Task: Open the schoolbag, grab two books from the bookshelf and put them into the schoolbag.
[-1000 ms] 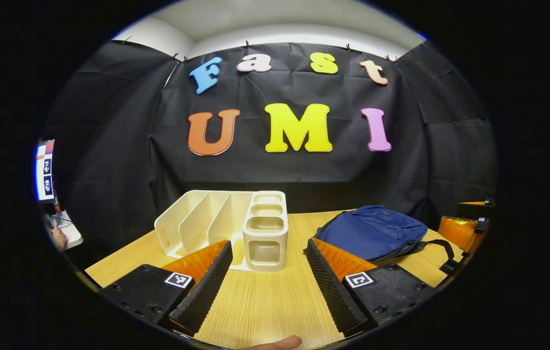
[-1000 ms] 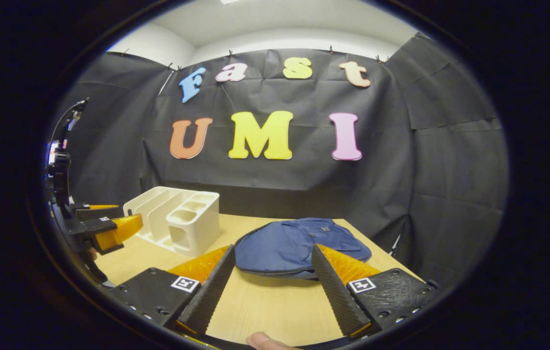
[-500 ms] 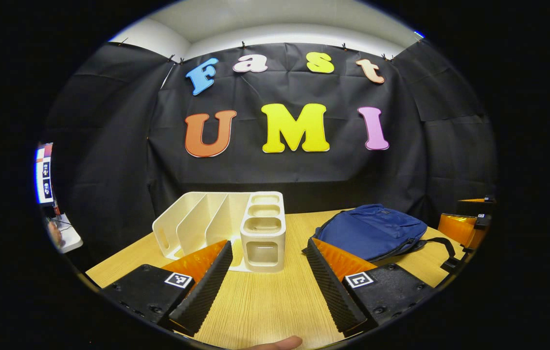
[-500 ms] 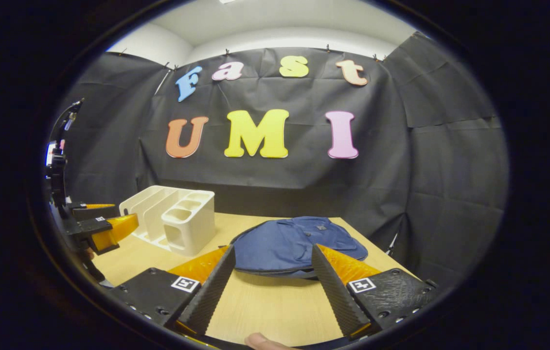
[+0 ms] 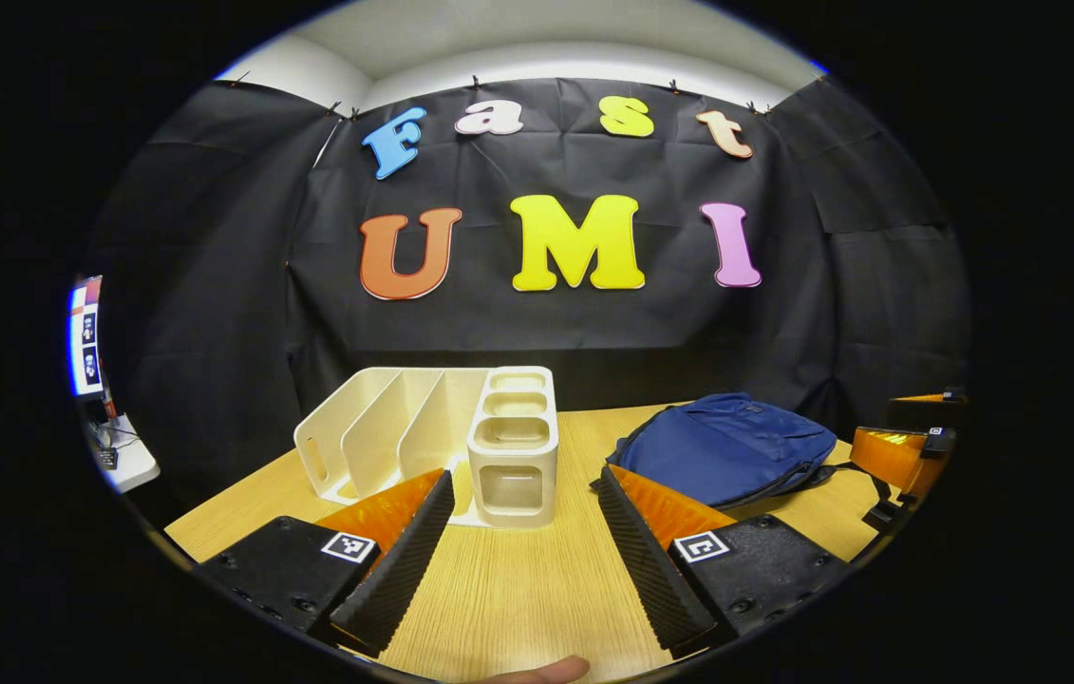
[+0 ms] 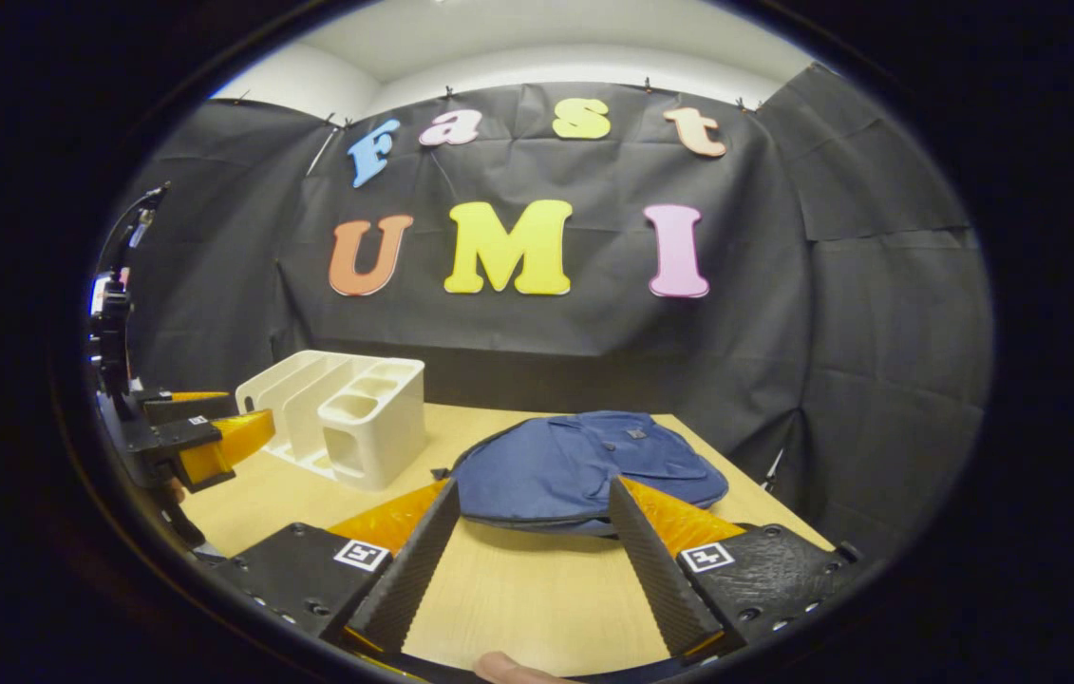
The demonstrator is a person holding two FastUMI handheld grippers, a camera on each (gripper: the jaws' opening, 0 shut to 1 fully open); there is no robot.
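A blue schoolbag (image 5: 726,446) lies flat on the wooden table (image 5: 518,589), right of a white bookshelf (image 5: 442,442) whose slots look empty. In the left gripper view my left gripper (image 5: 525,473) is open just above the table, a short way in front of the bookshelf's cubby end. My right gripper (image 6: 533,484) is open too, low over the table and just short of the schoolbag (image 6: 584,465), whose zip looks closed. The bookshelf (image 6: 347,418) stands to its left. Each gripper is seen from the other: the right gripper (image 5: 907,446) beside the bag, the left gripper (image 6: 204,437) near the shelf.
The bag's black strap (image 5: 864,484) trails toward the table's right edge. A lit screen (image 5: 85,332) and a small white surface sit beyond the table's left side. Black cloth walls close the back and sides. Bare tabletop (image 6: 518,598) lies between the grippers and both objects.
Both views have shifted only slightly: the shelf and bag sit a little higher and nearer. Both grippers stay open. A hand at the far left edge has gone from sight.
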